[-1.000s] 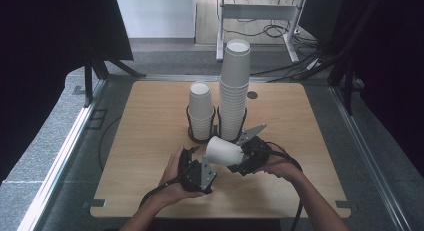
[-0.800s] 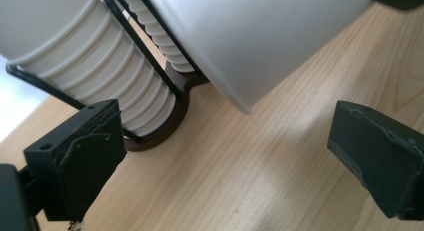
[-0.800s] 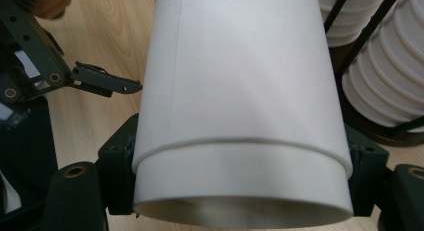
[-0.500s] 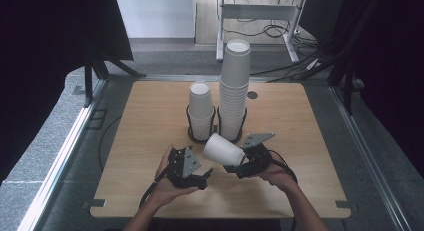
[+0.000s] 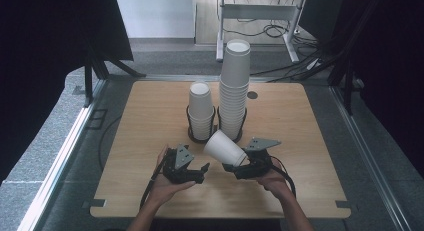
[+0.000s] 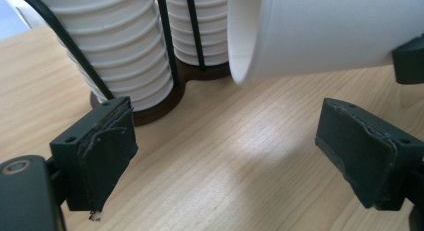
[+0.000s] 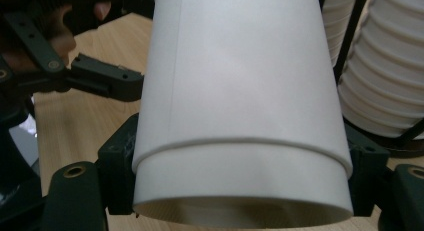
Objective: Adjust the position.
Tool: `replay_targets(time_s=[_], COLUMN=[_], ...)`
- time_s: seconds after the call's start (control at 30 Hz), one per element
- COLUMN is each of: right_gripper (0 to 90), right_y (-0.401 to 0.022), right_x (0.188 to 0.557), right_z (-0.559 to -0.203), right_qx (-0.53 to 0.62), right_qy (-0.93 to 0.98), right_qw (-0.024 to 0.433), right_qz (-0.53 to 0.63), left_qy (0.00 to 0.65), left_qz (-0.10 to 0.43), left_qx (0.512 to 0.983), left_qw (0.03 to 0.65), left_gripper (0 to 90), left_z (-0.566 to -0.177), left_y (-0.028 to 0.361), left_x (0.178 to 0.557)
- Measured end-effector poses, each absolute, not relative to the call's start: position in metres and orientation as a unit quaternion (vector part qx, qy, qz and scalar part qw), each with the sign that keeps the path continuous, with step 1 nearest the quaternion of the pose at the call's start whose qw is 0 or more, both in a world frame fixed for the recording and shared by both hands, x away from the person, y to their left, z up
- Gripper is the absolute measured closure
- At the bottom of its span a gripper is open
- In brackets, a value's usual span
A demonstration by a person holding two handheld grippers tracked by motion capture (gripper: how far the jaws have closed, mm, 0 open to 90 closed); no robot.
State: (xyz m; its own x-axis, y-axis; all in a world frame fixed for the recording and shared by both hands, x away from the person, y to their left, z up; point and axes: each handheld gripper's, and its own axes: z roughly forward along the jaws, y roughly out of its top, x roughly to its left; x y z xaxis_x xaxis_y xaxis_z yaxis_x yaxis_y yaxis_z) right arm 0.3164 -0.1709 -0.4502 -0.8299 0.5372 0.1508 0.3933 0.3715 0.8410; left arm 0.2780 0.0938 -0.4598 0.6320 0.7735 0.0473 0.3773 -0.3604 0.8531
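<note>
Cup [image 5: 225, 147] lies tilted above the surface's near middle | right hand-held gripper [image 5: 235, 167] clamps its base | mouth points at stacks [image 5: 234, 91] | left hand-held gripper [image 5: 202, 168] empty, jaws just been closing, nearer the cup's mouth.

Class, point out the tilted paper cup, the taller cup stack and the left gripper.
tilted paper cup [image 5: 225, 147], high view, side wall.
taller cup stack [image 5: 235, 88], high view, mid-stack.
left gripper [image 5: 204, 170], high view, between fingertips.

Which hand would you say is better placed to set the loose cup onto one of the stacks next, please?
Right, probably. The right gripper already clamps the paper cup, tilted just before the short stack. The left gripper holds nothing, its jaws having just been closing.
</note>
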Motion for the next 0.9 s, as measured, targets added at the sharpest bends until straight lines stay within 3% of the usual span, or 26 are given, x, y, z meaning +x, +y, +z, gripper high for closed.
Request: replay_targets(time_s=[0.5, 0.9], right_gripper=[24.3, 24.3], right_y=[-0.171, -0.171], right_x=[0.299, 0.294], right_z=[-0.465, -0.472], right_qx=[0.286, 0.287], right_qy=[0.774, 0.756], right_qw=[0.064, 0.083], right_qz=[0.561, 0.582], left_qy=[0.394, 0.398], left_qz=[0.198, 0.19], left_qx=[0.78, 0.776], left_qw=[0.444, 0.452], left_gripper=[12.7, 13.5], left_z=[-0.476, -0.478], left_y=[0.109, 0.113], left_x=[0.279, 0.28])
